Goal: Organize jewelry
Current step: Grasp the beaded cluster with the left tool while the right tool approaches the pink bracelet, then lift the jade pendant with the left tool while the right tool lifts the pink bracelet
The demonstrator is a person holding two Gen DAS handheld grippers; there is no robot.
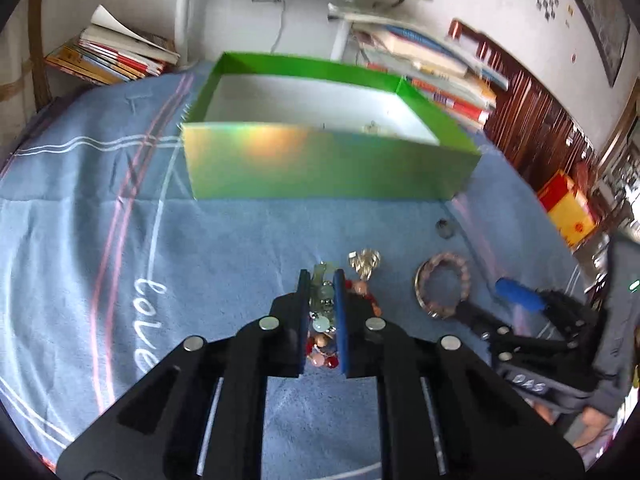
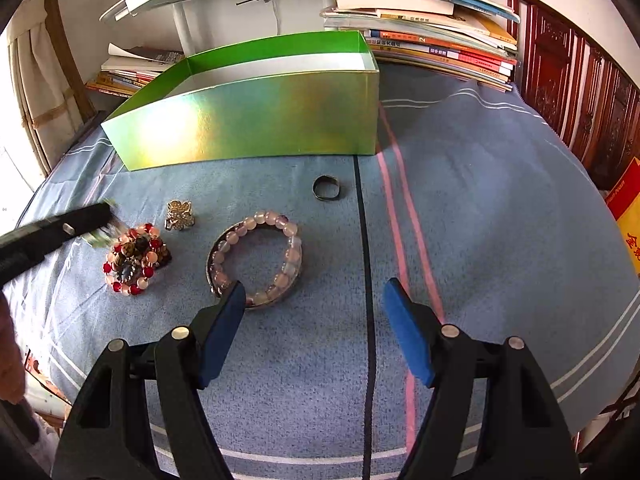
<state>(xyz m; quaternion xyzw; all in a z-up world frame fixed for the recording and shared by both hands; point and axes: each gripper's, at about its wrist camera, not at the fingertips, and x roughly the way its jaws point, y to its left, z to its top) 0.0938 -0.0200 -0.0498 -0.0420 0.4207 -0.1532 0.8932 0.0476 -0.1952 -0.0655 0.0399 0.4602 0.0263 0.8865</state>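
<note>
A counter covered with a blue cloth is shown from two cameras, each looking along a hand-held tool. The cloth carries pink and white stripes and a white written word.

At the far side of the cloth stands an open green box with a shiny, rainbow-tinted front wall and a pale inside. Stacks of books are piled behind it, against the wall.

In the left wrist view, the left tool is seen clenched on a pale green beaded piece, which is pinched between its two blue pads. Directly beneath lies a heap of red and pink beads; whether the green piece is clear of the heap cannot be told. Just beside the heap, toward the box, a small gold clover-shaped ornament is set on the cloth.

In the right wrist view, the right tool is seen released, its pads wide apart, with nothing between them. Its left pad lies in front of the near edge of a pink beaded bracelet, which rests inside a metal bangle; whether pad and bracelet touch cannot be told. Between the bracelet and the box lies a small dark ring, well apart from the other pieces.

Inside the box, near its right wall, something small can be made out in the left wrist view, but it is too blurred to name.
</note>
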